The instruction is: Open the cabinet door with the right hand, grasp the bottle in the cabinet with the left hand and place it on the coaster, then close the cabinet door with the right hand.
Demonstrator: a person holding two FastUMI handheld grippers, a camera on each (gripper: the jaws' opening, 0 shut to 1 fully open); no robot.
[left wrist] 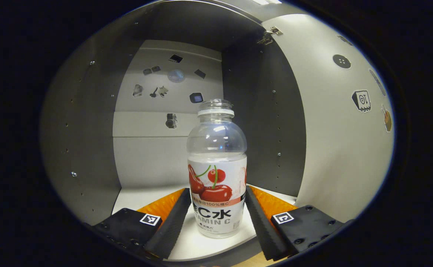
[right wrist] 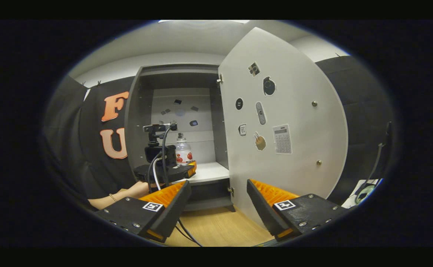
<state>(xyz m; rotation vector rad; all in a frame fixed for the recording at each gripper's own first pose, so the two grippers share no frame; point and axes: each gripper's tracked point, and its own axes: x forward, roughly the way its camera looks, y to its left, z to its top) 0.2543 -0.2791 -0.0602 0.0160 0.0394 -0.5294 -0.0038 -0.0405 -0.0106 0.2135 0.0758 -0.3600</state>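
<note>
A clear bottle (left wrist: 216,178) with a white cherry label and no cap stands upright on the white shelf (left wrist: 146,200) inside the grey cabinet. My left gripper (left wrist: 216,191) is open, its fingers flanking the bottle's label on both sides, close to it. From the right gripper view the bottle (right wrist: 183,152) stands near the shelf's front, with the left gripper (right wrist: 188,168) reaching in and a forearm (right wrist: 120,194) behind it. My right gripper (right wrist: 218,183) hangs open and empty, back from the cabinet, over the wooden table (right wrist: 220,226). The cabinet door (right wrist: 294,111) is swung wide open to the right.
The door (left wrist: 342,148), with stickers on its inner face, stands right of the bottle. Stickers dot the cabinet's back wall (left wrist: 164,122). Cables (right wrist: 157,167) hang from the left gripper. A small round greenish thing (right wrist: 364,193) lies at the far right.
</note>
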